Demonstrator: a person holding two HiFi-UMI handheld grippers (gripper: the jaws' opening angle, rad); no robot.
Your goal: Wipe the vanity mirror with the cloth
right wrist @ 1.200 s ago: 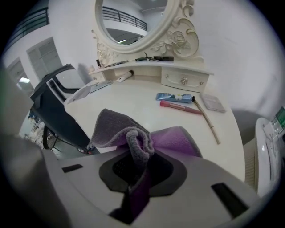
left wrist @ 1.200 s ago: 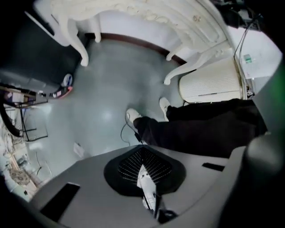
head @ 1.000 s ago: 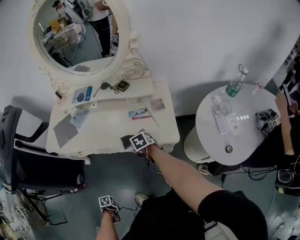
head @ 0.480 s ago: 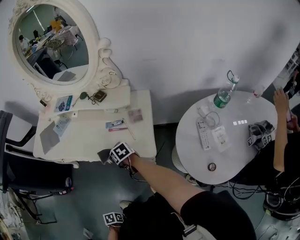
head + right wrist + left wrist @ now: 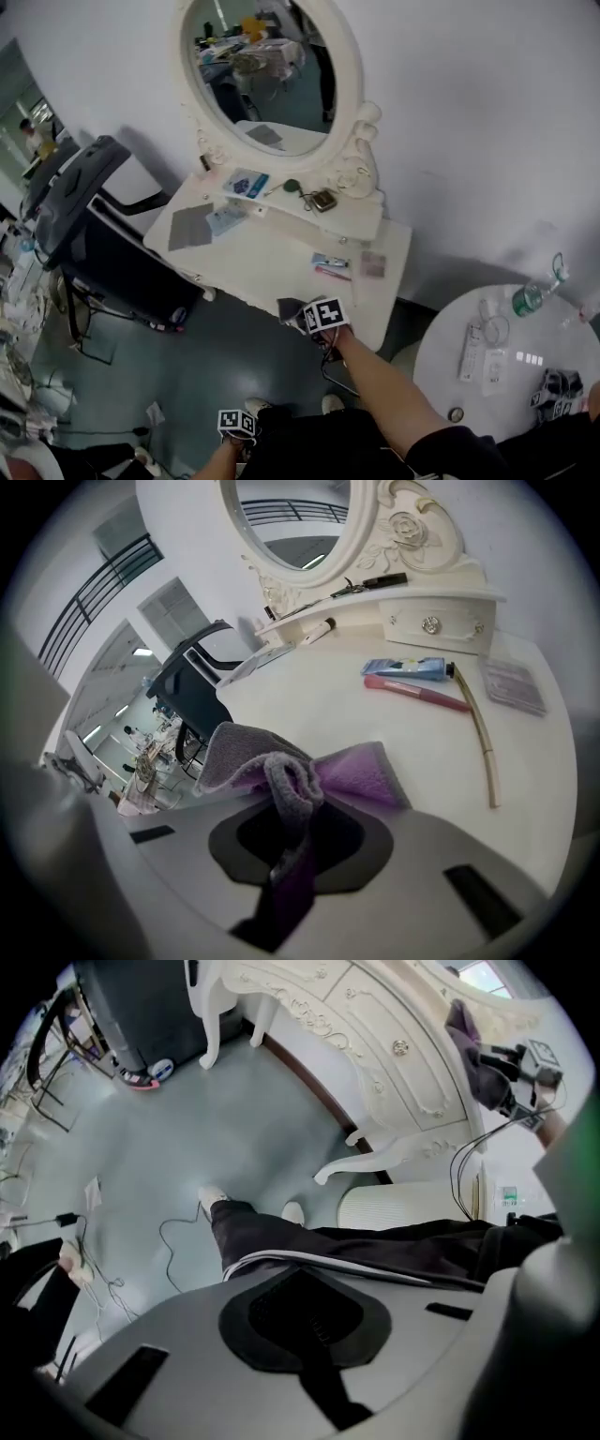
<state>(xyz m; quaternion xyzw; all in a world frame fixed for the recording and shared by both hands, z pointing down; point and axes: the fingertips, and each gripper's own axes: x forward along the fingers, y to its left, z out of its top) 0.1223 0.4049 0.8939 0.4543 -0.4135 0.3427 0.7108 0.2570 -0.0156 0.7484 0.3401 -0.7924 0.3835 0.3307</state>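
The right gripper is pinching the grey-purple terry cloth between its fingers. The left gripper is idling closed and empty. The oval white-framed mirror, well beyond them, is apparently awaiting wiping.

Mirror top cropped by frame edge, shelf trinkets perhaps too small to identify

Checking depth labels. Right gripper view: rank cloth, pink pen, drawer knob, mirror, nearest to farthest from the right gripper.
1. cloth, pinched in the jaws of the right gripper.
2. pink pen, mid-tabletop, to the right.
3. drawer knob, on the raised shelf front behind the pen.
4. mirror, at the very back, top.
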